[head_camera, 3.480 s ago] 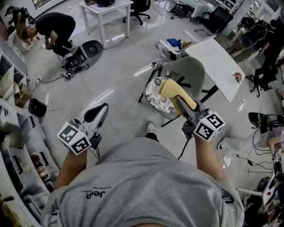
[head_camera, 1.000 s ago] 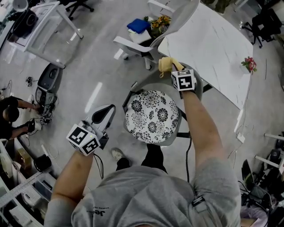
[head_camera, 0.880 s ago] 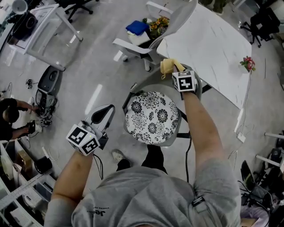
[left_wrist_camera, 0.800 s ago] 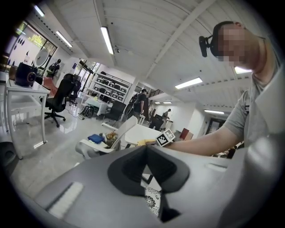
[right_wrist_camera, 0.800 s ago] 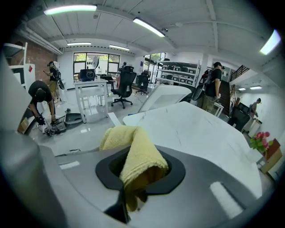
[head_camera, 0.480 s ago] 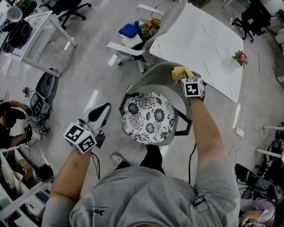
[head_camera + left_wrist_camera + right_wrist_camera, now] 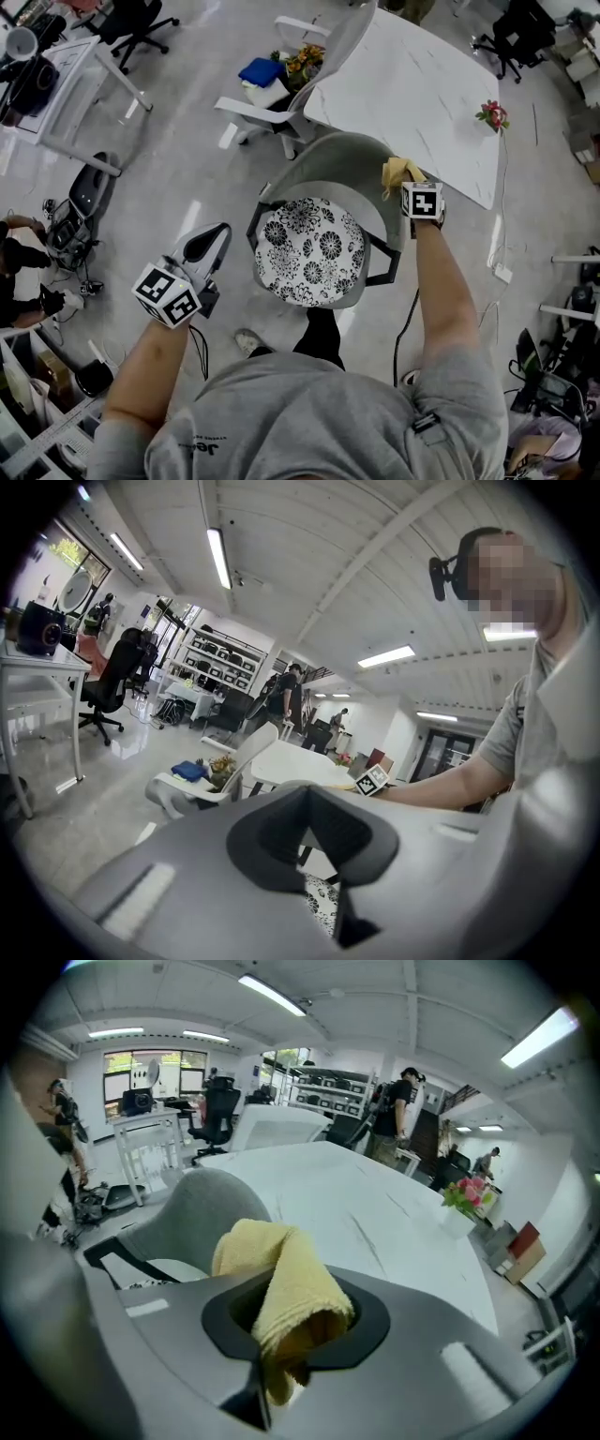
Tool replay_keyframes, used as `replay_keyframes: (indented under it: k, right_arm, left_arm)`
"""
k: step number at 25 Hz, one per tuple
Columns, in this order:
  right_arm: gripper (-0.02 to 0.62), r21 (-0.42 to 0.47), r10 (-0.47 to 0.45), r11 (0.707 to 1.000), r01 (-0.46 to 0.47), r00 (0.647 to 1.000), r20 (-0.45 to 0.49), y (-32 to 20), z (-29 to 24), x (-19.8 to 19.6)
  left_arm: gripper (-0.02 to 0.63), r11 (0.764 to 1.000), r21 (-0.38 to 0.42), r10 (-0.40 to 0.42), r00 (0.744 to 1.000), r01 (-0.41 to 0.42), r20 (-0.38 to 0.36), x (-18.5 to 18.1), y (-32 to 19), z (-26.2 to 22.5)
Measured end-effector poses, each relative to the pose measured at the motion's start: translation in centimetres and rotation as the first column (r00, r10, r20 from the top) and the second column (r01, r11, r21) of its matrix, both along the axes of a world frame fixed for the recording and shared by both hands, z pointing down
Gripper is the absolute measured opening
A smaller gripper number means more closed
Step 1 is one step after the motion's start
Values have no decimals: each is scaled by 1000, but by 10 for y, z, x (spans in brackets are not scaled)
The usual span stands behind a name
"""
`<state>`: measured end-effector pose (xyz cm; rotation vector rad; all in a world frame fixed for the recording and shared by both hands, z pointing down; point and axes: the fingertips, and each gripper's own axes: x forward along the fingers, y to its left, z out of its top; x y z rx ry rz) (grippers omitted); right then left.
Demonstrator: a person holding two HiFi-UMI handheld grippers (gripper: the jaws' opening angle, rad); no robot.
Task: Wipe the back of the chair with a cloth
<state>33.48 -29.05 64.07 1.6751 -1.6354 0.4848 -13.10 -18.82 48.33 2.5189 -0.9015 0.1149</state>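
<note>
Head view, cloth: a yellow cloth [image 7: 397,172] is pinched in the right gripper [image 7: 407,183] at the right end of the chair back's top edge. Contact looks likely but is not certain.
Head view, chair: the grey chair back [image 7: 342,155] is a smooth curved shell. A round floral seat cushion [image 7: 309,251] lies in front of it on a dark frame.
Head view, left gripper: the left gripper [image 7: 214,236] is held well off the chair's left side, over the floor.
Left gripper view, fingers: the left gripper [image 7: 323,874] has its fingers clenched together with nothing between them.
Right gripper view, fingers: the right gripper [image 7: 281,1358] is grasping the cloth [image 7: 281,1283], a soft napped fold that bulges out above the fingers.
Right gripper view, surroundings: the chair back [image 7: 192,1208] lies just left of the cloth. A white, faintly veined tabletop [image 7: 375,1213] lies beyond the chair.
Step in hand (judgement): wiping along the chair back's upper edge.
Method (judgement): press the bulging fold flat to the shell and follow its curve in overlapping passes. Keep the hard fingers off the surface. The idle gripper could steady the chair.
</note>
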Motion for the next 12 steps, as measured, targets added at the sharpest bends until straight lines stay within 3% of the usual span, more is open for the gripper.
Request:
replay_keyframes:
  k: [3, 7, 9, 12]
  right_arm:
    - [55, 32, -237, 971, 236, 971, 33, -2, -8, -54]
    - [55, 69, -518, 856, 513, 846, 126, -13, -4, -151]
    - [55, 80, -575, 817, 570, 799, 178, -24, 3, -190]
    - [55, 94, -582, 809, 580, 771, 258, -46, 19, -231]
  left_arm:
    - [58, 1000, 1, -8, 1000, 8, -4, -1, 3, -1]
    - [58, 1000, -10, -29, 1000, 29, -7, 0, 5, 3]
    - [58, 999, -17, -48, 999, 47, -10, 0, 5, 5]
    - [58, 997, -28, -69, 998, 68, -12, -2, 6, 12]
